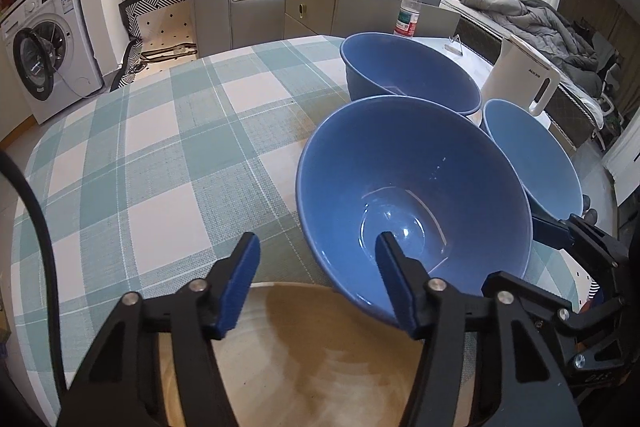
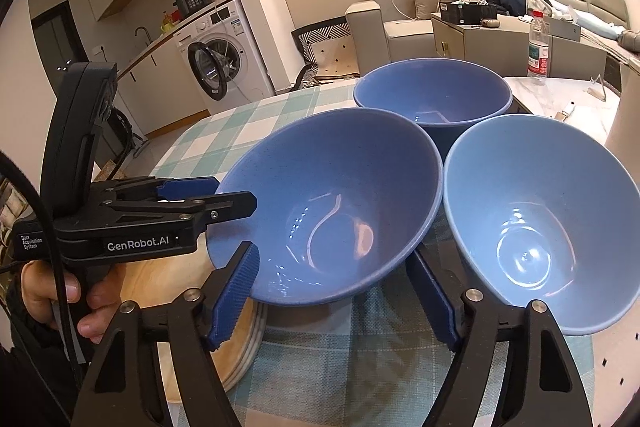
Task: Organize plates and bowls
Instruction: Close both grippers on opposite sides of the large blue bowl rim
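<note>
- Leftmost, a person's hand (image 2: 60, 291) grips the handle of the left gripper (image 1: 318, 281).
- Its jaws stand half-spread astride the near-left rim of the middle blue bowl (image 1: 400, 187). One finger is inside the bowl; the other is outside, with checked tablecloth (image 1: 140, 167) showing in the gap.
- That bowl sits tilted, its near edge over a round wooden plate (image 1: 300, 347).
- Behind it stands a darker blue bowl (image 1: 408, 67), upright, close to the other two.
- The right gripper (image 2: 334, 295) is spread wide around the middle bowl's near edge. Its right finger lies in the gap beside the light-blue bowl (image 2: 540, 227); I cannot tell whether it touches.
- Furthest right, behind the light-blue bowl, stands a white kettle (image 1: 520, 75).
</note>
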`<act>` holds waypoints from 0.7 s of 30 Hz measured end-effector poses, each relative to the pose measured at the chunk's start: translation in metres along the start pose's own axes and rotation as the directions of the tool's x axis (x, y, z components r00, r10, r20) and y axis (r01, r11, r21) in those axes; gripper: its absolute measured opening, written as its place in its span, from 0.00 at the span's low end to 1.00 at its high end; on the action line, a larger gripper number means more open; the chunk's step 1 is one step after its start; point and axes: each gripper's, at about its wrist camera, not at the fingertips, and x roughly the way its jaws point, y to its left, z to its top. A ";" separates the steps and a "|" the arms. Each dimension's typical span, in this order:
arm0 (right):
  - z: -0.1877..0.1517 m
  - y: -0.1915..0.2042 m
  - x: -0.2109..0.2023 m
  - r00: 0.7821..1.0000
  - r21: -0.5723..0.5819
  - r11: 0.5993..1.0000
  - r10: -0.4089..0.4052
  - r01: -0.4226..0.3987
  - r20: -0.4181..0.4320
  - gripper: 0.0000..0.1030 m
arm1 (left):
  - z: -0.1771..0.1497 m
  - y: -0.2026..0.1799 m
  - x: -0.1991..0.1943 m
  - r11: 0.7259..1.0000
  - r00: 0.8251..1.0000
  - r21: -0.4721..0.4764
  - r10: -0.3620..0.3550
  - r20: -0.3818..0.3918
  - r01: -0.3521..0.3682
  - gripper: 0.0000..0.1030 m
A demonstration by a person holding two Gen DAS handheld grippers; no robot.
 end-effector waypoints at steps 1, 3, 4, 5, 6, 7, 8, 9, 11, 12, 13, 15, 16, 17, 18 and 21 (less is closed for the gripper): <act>0.000 0.000 0.000 1.000 -0.002 1.000 -0.005 0.005 0.001 0.73 | 0.000 0.000 0.001 1.000 1.000 0.001 0.000 -0.002 0.000 0.52; -0.001 -0.001 0.000 1.000 -0.002 1.000 -0.010 0.010 0.002 0.72 | 0.000 -0.001 0.003 1.000 1.000 0.005 -0.004 -0.010 0.004 0.47; -0.001 -0.001 0.001 1.000 -0.002 1.000 -0.012 0.012 0.003 0.72 | 0.000 -0.002 0.004 1.000 1.000 0.009 -0.006 -0.012 0.007 0.43; -0.001 -0.001 0.001 1.000 -0.003 1.000 -0.014 0.014 0.003 0.71 | 0.000 -0.003 0.005 1.000 1.000 0.014 -0.007 -0.013 0.008 0.39; -0.001 0.000 0.002 1.000 -0.004 1.000 -0.016 0.016 0.003 0.70 | 0.000 -0.004 0.005 1.000 1.000 0.019 -0.008 -0.013 0.008 0.37; -0.001 -0.001 0.002 1.000 -0.004 1.000 -0.017 0.017 0.001 0.70 | -0.001 -0.005 0.006 1.000 1.000 0.023 -0.007 -0.012 0.008 0.32; -0.002 -0.001 0.002 1.000 -0.005 1.000 -0.017 0.017 0.001 0.70 | -0.001 -0.006 0.006 1.000 1.000 0.028 -0.009 -0.014 0.009 0.30; -0.002 -0.001 0.002 1.000 -0.005 1.000 -0.017 0.017 0.002 0.69 | -0.001 -0.007 0.006 0.999 1.000 0.032 -0.011 -0.015 0.012 0.29; -0.002 -0.001 0.002 1.000 -0.007 1.000 -0.019 0.019 0.002 0.69 | -0.002 -0.009 0.006 0.999 1.000 0.044 -0.013 -0.013 0.013 0.25; -0.002 -0.001 0.002 1.000 -0.007 1.000 -0.020 0.020 0.002 0.68 | -0.002 -0.011 0.006 0.999 1.000 0.053 -0.012 -0.013 0.013 0.25; -0.003 -0.001 0.002 1.000 -0.008 1.000 -0.022 0.022 0.004 0.68 | -0.002 -0.012 0.007 0.998 1.000 0.062 0.000 -0.012 0.001 0.25; -0.003 0.000 0.002 1.000 -0.009 1.000 -0.026 0.026 0.002 0.68 | -0.002 -0.013 0.007 0.998 1.000 0.066 0.003 -0.012 -0.002 0.25; -0.003 0.000 0.002 1.000 -0.008 1.000 -0.026 0.026 0.002 0.68 | -0.002 -0.013 0.007 0.998 1.000 0.065 0.000 -0.011 0.001 0.25; -0.002 0.000 0.002 1.000 -0.008 1.000 -0.026 0.026 0.002 0.68 | -0.002 -0.013 0.007 0.998 1.000 0.066 0.000 -0.011 0.000 0.25; -0.003 0.000 0.002 1.000 -0.008 1.000 -0.027 0.027 0.002 0.68 | -0.002 -0.013 0.007 0.998 1.000 0.068 0.002 -0.011 -0.001 0.25; -0.003 -0.001 0.003 1.000 -0.011 0.999 -0.031 0.031 0.003 0.68 | -0.001 -0.014 0.007 0.997 1.000 0.073 0.005 -0.009 -0.004 0.25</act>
